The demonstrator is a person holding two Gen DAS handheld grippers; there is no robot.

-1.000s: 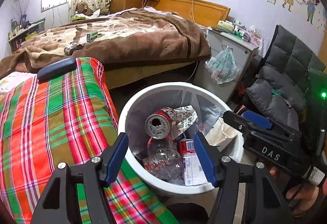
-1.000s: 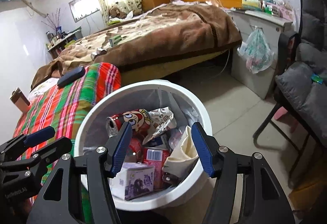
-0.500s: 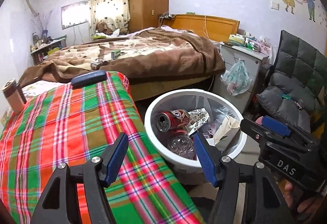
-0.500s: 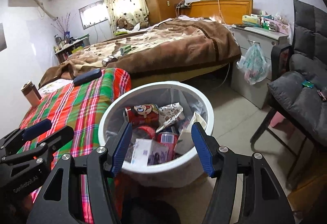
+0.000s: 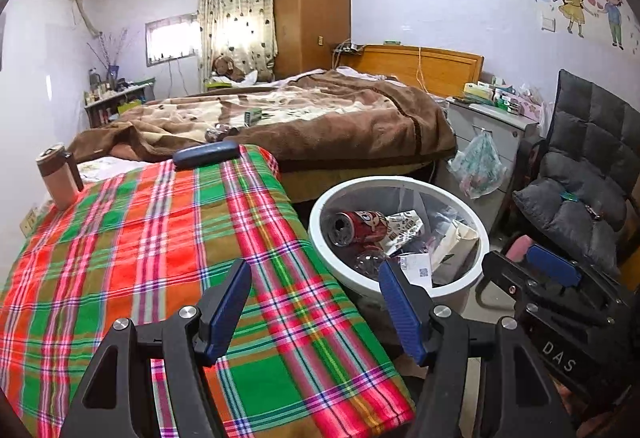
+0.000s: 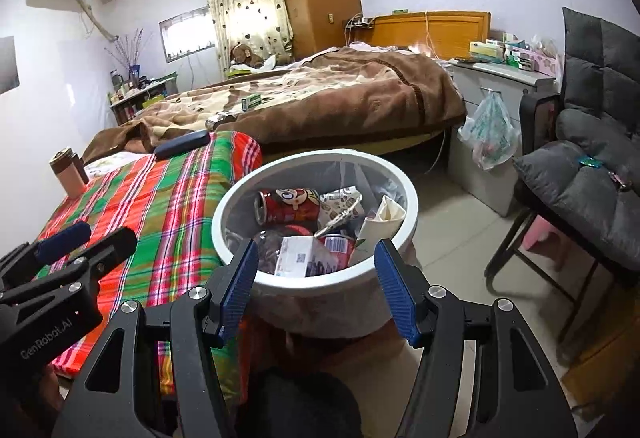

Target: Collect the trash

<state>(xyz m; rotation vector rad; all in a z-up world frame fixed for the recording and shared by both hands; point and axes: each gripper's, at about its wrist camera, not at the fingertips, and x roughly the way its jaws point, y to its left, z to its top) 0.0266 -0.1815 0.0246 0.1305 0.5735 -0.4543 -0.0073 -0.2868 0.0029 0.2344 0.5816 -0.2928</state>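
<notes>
1. Left gripper (image 5: 316,302), lower centre, jaws wide and empty over the plaid cloth (image 5: 140,238); the cloth's right edge is just beside the bin.
2. Right gripper (image 6: 314,286), jaws wide and empty, frames the white trash bin's (image 6: 394,174) near rim.
3. Red can (image 6: 292,204) and paper scraps lie inside, beyond the jaws.
4. Bare floor (image 6: 452,222) right of the bin, chair (image 6: 580,178) beyond.

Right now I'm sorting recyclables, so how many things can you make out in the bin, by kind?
Red cans: 2
Clear plastic bottle: 1
Small printed box: 1
Crumpled wrapper: 1
Cream paper bag: 1
Total: 6 visible; more may lie underneath.
</notes>
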